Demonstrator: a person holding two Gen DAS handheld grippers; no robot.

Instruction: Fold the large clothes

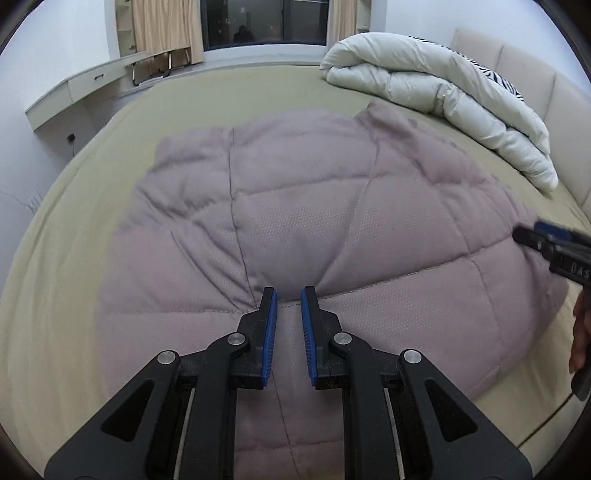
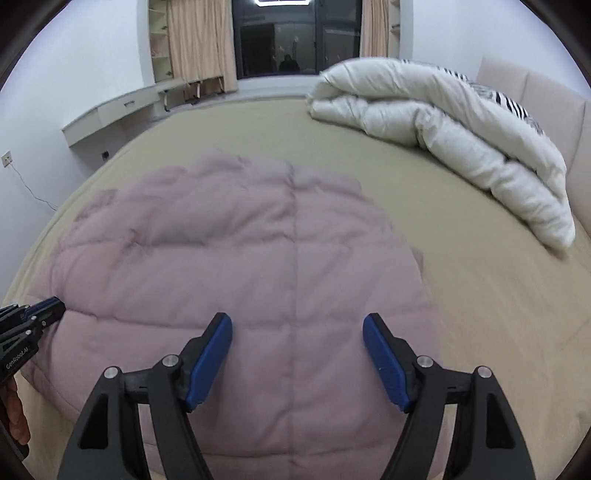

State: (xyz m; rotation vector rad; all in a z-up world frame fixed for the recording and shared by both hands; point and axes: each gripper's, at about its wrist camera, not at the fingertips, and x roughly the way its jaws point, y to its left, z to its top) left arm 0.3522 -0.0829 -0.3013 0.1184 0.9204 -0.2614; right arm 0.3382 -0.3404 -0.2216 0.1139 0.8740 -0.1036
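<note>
- Basically a wide bed (image 1: pixel 66 332) with an olive-tan sheet fills both views; padded beige headboard (image 2: pixel 546 110) on the right side.
- Mauve quilted blanket (image 1: pixel 295 206) lies spread on the middle of the bed, stitched in big squares, puffy and a bit wrinkled, near edge close to the bed's near side.
- White duvet (image 2: pixel 443 125) is rolled up in a heap at the far right of the bed, apart from the blanket; striped zebra-print fabric (image 2: pixel 513 99) pokes out behind it.
- Pale desk shelf (image 1: pixel 77 88) along the left wall, beige curtains (image 2: pixel 195 40) framing a dark window (image 1: pixel 266 22).
- Left gripper (image 1: pixel 289 295) is over the blanket's near part, jaws a narrow gap apart, blanket fabric seen between and under the tips; whether the tips touch it, cannot tell.
- Right gripper (image 2: pixel 297 321) is over the blanket's near-right part, jaws wide apart, nothing held, blanket below and between the tips; this view is slightly blurred.
</note>
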